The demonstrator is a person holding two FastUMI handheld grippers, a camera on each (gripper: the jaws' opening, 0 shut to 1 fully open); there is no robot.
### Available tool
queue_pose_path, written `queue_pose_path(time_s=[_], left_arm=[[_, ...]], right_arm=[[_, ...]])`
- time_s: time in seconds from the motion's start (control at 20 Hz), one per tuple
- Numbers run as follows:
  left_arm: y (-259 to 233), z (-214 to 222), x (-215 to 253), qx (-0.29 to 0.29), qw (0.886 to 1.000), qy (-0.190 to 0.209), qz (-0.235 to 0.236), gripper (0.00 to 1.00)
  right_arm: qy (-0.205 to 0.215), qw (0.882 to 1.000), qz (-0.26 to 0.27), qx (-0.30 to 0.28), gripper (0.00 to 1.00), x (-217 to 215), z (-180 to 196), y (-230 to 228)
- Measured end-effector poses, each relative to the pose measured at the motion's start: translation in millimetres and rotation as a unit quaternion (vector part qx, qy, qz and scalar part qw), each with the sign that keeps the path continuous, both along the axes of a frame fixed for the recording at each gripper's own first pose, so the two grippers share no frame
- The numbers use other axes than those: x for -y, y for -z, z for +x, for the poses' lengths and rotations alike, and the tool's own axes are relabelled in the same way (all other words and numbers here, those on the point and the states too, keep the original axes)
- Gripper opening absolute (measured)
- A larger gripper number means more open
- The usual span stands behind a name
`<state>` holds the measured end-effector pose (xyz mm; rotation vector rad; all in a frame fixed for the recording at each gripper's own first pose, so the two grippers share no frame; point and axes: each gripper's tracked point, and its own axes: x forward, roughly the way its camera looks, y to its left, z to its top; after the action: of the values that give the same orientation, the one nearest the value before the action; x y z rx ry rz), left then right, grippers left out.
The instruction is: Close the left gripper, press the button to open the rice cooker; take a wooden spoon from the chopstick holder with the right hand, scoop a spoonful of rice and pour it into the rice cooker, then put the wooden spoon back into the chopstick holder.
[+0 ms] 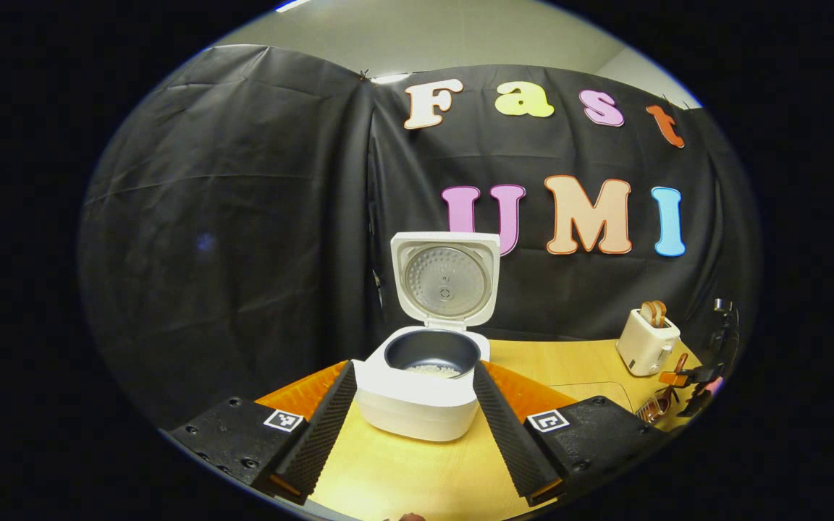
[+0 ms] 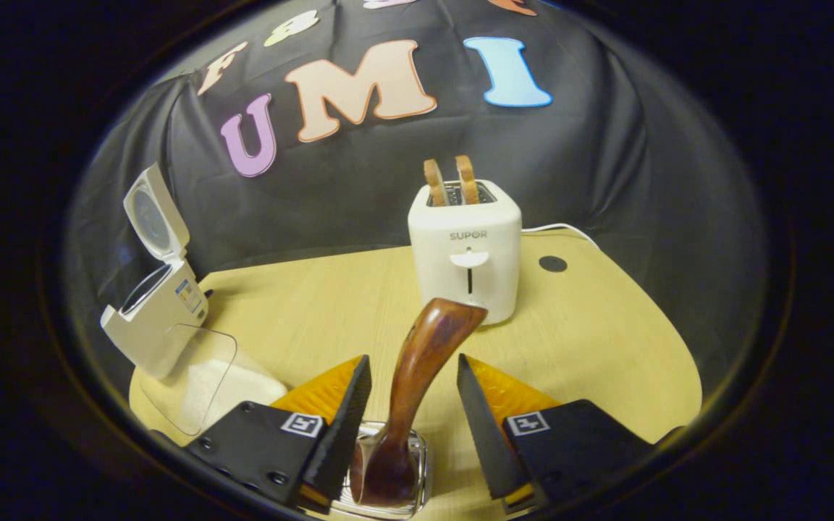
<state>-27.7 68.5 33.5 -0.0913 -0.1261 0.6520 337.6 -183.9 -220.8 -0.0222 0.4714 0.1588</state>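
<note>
Right gripper view: one wooden spoon [image 2: 417,391]; one toaster [image 2: 465,246]; two slices [image 2: 450,179].

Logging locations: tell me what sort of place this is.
Likely a mock kitchen counter in a booth: an open rice cooker, a toaster holding bread, and a wooden spoon in a holder on a wooden table.
</note>
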Motion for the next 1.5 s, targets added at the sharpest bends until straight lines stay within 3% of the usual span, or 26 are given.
queue_pose_path(time_s=[0.25,0.4,0.65,0.95,1.0,1.05,1.2,1.5], left_arm=[[-3,3,6,-0.004,1.000,-0.005,0.007,0.96],[-10,7,8,-0.005,1.000,-0.005,0.018,0.95],[-12,11,18,-0.003,1.000,0.007,0.026,0.96],[-1,16,25,0.013,0.999,0.034,0.000,0.94],[1,18,28,0.015,0.999,0.042,0.000,0.98],[4,19,28,0.013,0.999,0.047,0.001,0.95],[9,24,30,0.011,0.998,0.069,0.004,0.98],[16,41,20,0.009,0.991,0.135,0.000,0.94]], right_arm=[[-0.010,1.000,-0.011,0.010,0.39,-4,10,1],[-0.014,1.000,0.000,0.006,0.37,-7,7,-1],[-0.003,0.999,0.028,-0.016,0.23,-13,6,0],[-0.008,1.000,0.021,-0.007,0.21,-22,-10,-13],[-0.006,1.000,0.020,-0.001,0.21,-23,-13,-18],[-0.002,1.000,0.018,0.003,0.19,-22,-15,-20],[0.019,1.000,0.021,0.013,0.20,-18,-22,-30],[0.085,0.995,0.035,0.045,0.17,-6,-39,-61]])
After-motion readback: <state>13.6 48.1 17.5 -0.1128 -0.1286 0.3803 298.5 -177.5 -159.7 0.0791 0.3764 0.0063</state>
